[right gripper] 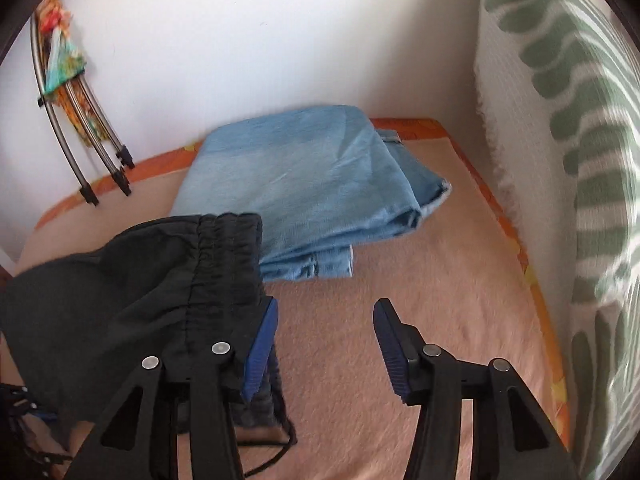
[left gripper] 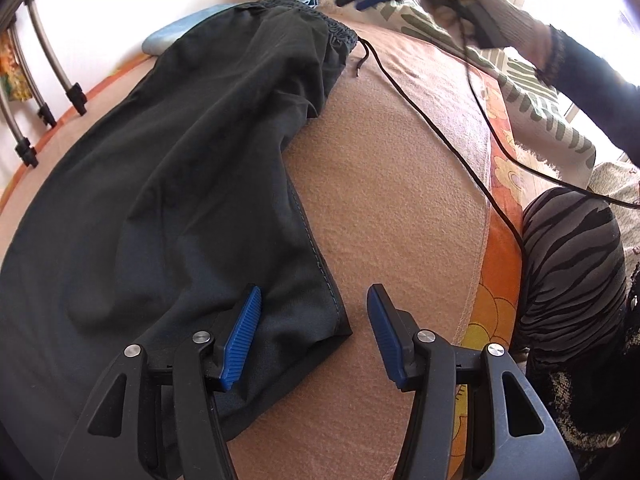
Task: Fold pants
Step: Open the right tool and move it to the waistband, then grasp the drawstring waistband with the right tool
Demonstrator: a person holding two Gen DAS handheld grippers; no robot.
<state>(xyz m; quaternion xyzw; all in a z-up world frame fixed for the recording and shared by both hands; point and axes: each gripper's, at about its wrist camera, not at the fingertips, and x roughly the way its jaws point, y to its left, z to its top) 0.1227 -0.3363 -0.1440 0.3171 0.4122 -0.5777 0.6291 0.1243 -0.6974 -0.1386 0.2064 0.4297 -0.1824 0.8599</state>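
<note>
Along the white wall on the far left leans a folded drying rack (left gripper: 32, 92), its thin metal legs capped in black. Below it runs the orange flowered edge of the bed (left gripper: 498, 248), which is topped with a nubbly peach blanket (left gripper: 384, 216) with a stitched hem.

The dark pants (left gripper: 180, 168) lie lengthwise over the left half of that blanket, thin matte cloth in soft wrinkles. The gathered elastic waistband is at the far end with a drawcord trailing off it, and the leg hem is at the near end, showing a pale seam line. The left hand-held gripper (left gripper: 314, 332) hangs over that hem with its ribbed blue pads spread apart. The left pad is above the cloth and the right one above bare blanket, with nothing pinched.

Beyond the waistband sits a folded pile of light blue denim (right gripper: 308, 184), squared off against the wall. The right hand-held gripper (right gripper: 326, 344) hovers beside the waistband, jaws apart over open blanket and gripping nothing. From the left wrist it appears blurred, held in a hand (left gripper: 492, 16).

The blanket's right half lies bare up to the hem. A black cable (left gripper: 432, 128) crosses it. At the far right stands a green-and-white patterned cushion (right gripper: 568, 160).
</note>
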